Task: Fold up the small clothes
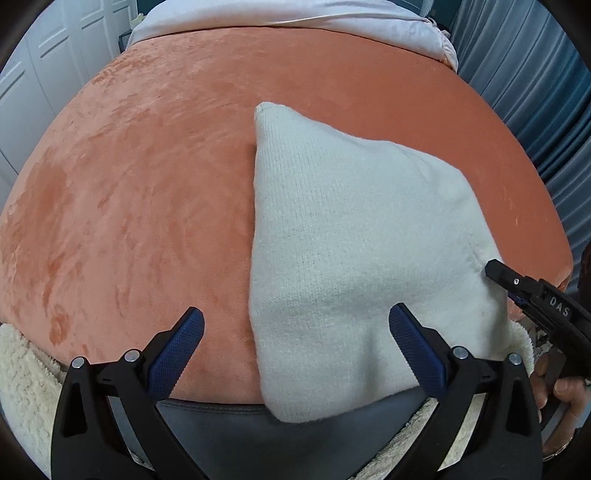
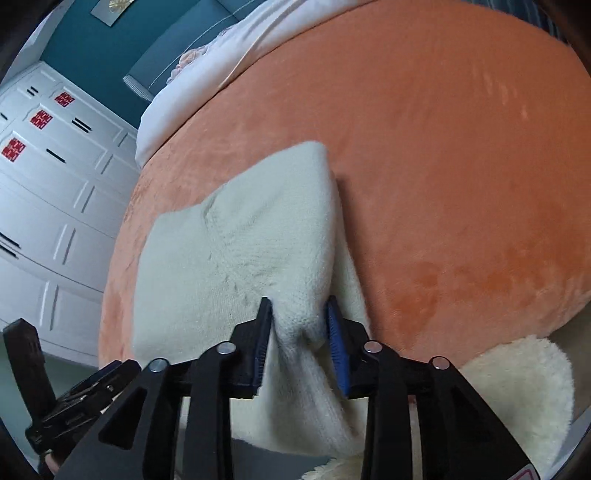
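Observation:
A cream knitted garment point(image 1: 343, 236) lies on the orange velvet bed cover point(image 1: 147, 166), folded into a rough triangle, with its near edge hanging over the bed's front edge. My left gripper point(image 1: 295, 332) is open and empty, hovering over the garment's near left edge. My right gripper point(image 2: 299, 332) is shut on a bunched part of the garment point(image 2: 258, 240) at its right side. The right gripper also shows in the left wrist view point(image 1: 517, 288) at the garment's right edge.
A white duvet point(image 1: 295, 14) lies at the head of the bed. White wardrobe doors point(image 2: 48, 177) stand to the left, blue-grey curtains point(image 1: 535, 92) to the right. A cream fleece blanket point(image 2: 517, 384) hangs below the bed's front edge.

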The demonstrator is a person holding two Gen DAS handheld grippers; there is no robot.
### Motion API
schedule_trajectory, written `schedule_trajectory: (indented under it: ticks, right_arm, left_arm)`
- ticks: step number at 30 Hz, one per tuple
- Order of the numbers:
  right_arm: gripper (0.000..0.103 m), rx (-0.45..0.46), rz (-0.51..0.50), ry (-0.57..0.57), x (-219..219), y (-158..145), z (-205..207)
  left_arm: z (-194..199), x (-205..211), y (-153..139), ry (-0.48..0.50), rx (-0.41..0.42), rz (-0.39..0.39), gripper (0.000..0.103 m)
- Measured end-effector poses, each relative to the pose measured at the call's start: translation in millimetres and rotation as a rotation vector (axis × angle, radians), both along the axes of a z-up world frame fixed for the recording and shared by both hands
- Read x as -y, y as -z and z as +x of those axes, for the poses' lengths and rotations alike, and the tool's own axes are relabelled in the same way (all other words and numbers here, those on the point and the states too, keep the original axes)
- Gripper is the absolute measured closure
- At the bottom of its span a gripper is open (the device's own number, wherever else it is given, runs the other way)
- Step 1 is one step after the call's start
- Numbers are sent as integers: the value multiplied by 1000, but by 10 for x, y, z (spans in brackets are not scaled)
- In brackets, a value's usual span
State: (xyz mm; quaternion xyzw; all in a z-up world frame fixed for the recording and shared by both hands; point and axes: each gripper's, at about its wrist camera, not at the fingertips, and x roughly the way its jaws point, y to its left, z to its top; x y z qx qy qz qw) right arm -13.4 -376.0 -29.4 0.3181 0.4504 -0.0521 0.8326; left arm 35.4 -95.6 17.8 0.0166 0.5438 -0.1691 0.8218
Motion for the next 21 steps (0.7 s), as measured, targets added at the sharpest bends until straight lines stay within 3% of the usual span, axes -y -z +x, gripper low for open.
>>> schedule_trajectory:
  ticks: [2, 4, 7, 11, 14, 15, 16, 18, 19, 20, 21]
  right_arm:
    - [37, -9, -71, -26, -28, -41, -16]
    - [34, -46, -81, -39, -17, 59, 16]
    - [34, -91, 24, -51, 68, 282, 68]
    - [22, -78, 141, -63, 65, 500, 208]
    - [13, -53, 172, -80, -19, 576, 315]
    - [5, -47, 178, -87, -40, 595, 354]
    - [5, -39, 186, -95, -48, 608, 383]
    - [7, -29, 166, -105, -65, 608, 426]
    - [13, -24, 161, -113, -76, 576, 427]
    - [32, -18, 155, -114, -71, 535, 405]
    - [58, -20, 146, -102, -87, 478, 420]
  left_arm:
    - [59, 17, 59, -8, -31, -43, 5]
    - [160, 37, 169, -16, -76, -84, 5]
    - [314, 22, 368, -48, -162, -167, 5]
    - [396, -14, 535, -44, -200, -255, 5]
    - [470, -60, 678, -3, -229, -352, 5]
    - [489, -74, 731, -1, -252, -387, 5]
    - [503, -76, 754, 4, -265, -404, 5]
    - [515, -35, 717, 25, -281, -394, 6]
    - [515, -17, 678, 26, -282, -379, 9]
    - [510, -16, 630, 22, -279, -375, 15]
    - [507, -20, 571, 31, -274, -376, 23]
